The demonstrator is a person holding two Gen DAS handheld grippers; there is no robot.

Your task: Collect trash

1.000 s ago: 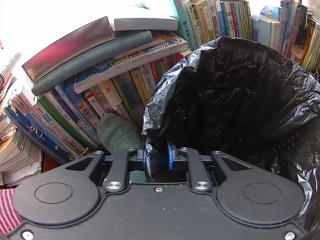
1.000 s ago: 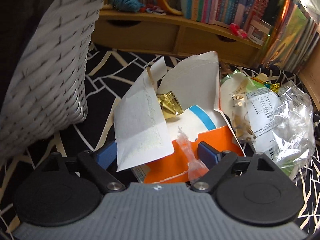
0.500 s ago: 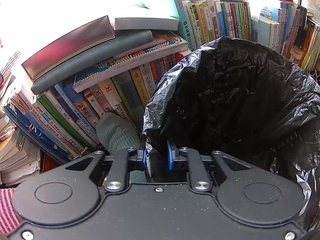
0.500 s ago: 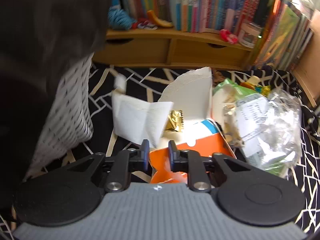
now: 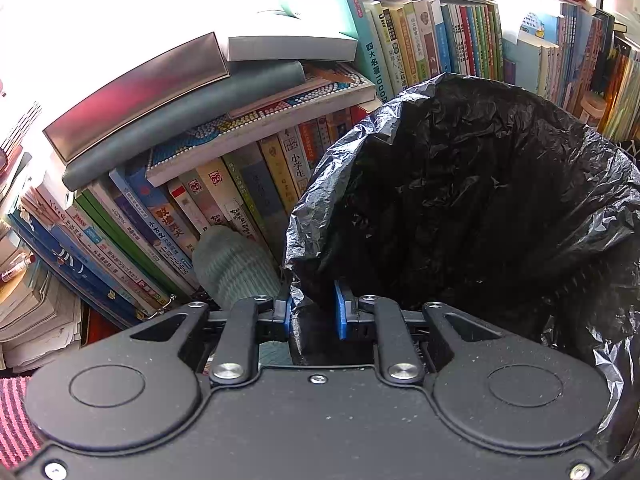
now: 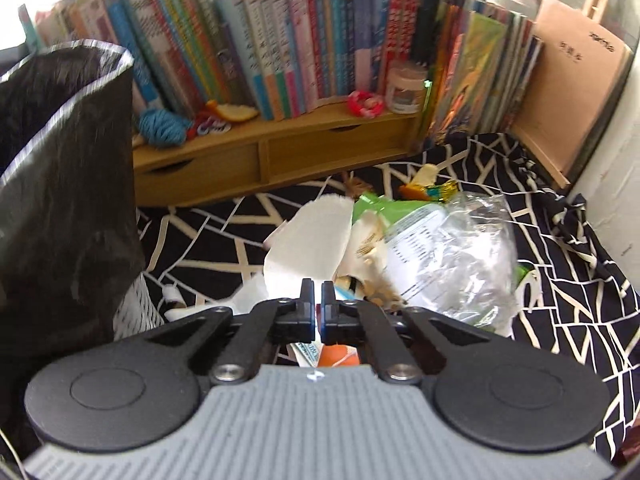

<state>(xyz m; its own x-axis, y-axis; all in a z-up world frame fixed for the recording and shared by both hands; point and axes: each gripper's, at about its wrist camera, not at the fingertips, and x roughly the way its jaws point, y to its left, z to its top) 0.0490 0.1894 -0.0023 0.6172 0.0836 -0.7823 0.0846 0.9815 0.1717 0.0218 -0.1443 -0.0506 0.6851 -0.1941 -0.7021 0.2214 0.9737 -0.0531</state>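
Jaws of left gripper [image 5: 312,312] pinch crinkled black bag [image 5: 460,208] rim.

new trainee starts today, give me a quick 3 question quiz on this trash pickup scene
1. True or false: the left gripper pinches the rim of the black plastic trash bag.
2. The right gripper has its jaws: A wide open, B nearly together.
3. What crinkled see-through item lies right of the torn white paper on the black-and-white patterned cloth?

Key: 1 true. 2 B. 3 the clear plastic wrapper.
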